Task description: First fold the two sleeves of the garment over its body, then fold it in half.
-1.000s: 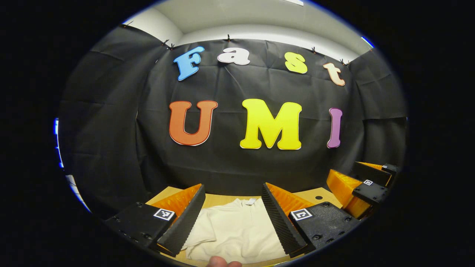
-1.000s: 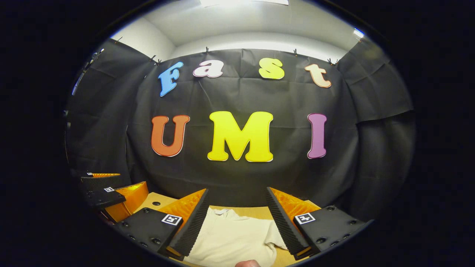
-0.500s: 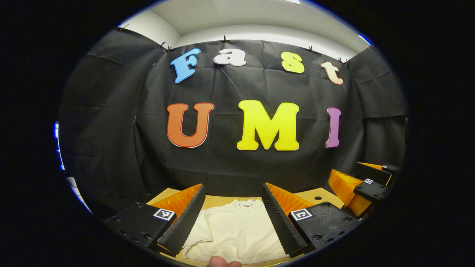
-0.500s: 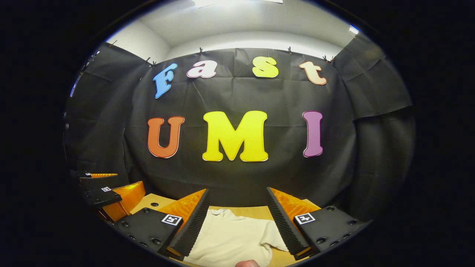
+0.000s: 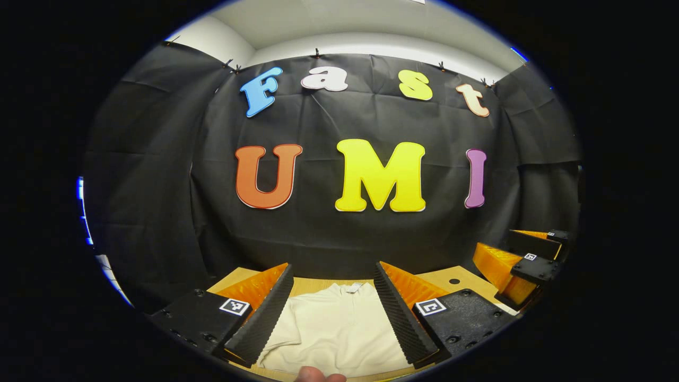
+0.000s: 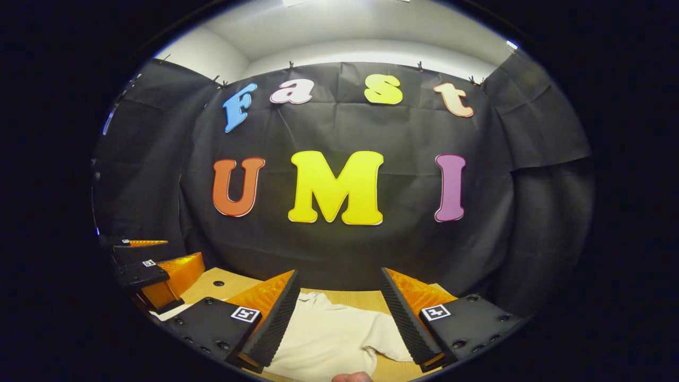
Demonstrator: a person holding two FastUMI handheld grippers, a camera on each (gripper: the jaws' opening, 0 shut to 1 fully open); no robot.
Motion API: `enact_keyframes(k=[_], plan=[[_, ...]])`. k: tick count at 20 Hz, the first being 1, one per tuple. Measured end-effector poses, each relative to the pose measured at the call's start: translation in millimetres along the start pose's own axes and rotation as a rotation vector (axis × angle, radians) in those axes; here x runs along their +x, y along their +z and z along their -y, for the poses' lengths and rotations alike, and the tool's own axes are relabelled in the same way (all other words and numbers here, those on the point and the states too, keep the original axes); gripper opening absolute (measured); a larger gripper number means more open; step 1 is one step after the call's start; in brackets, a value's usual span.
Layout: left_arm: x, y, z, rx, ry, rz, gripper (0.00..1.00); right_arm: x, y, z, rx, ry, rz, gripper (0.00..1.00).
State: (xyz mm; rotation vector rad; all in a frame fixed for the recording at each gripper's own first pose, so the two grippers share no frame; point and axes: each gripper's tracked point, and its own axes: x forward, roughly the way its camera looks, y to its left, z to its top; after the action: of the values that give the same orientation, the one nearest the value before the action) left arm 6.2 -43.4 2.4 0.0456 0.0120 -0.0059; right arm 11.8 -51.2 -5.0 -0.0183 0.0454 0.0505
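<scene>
In the left gripper view, the left gripper [image 5: 331, 313] is held level with its jaws spread wide, nothing between them; a fingertip [image 5: 318, 375] shows at the bottom edge. In the right gripper view, the right gripper [image 6: 337, 318] is likewise wide apart and empty, the left gripper lying off to its left.

No readable text stood anywhere apart from the wall. The square coded tags [image 5: 234, 306] on the gripper fingers were patterns, and the garment's neck label [image 5: 354, 287] was too small to read.
</scene>
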Motion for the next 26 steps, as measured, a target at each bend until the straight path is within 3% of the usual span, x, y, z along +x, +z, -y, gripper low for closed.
enact_keyframes(k=[7, 11, 16, 22, 26], plan=[[9.1, -11.1, 19.3, 0.019, -0.017, -0.024, 0.98, -0.9, -13.7, 66.5, 0.062, -0.096, -0.031, 0.94], [10.3, -26.7, 37.5, 0.038, -0.06, -0.073, 0.97, -14.2, -44.0, 133.4, 0.028, -0.169, -0.1, 0.94], [12.5, -44.0, 55.8, 0.059, -0.098, -0.111, 0.98, -42.5, -96.5, 223.5, 0.044, -0.278, -0.221, 0.94], [17.3, -51.8, 72.7, 0.094, -0.126, -0.125, 0.98, -77.5, -189.1, 314.8, 0.055, -0.397, -0.439, 0.95], [18.6, -53.5, 70.0, 0.125, -0.094, -0.125, 0.98, -89.4, -256.6, 359.6, 0.086, -0.458, -0.582, 0.94]])
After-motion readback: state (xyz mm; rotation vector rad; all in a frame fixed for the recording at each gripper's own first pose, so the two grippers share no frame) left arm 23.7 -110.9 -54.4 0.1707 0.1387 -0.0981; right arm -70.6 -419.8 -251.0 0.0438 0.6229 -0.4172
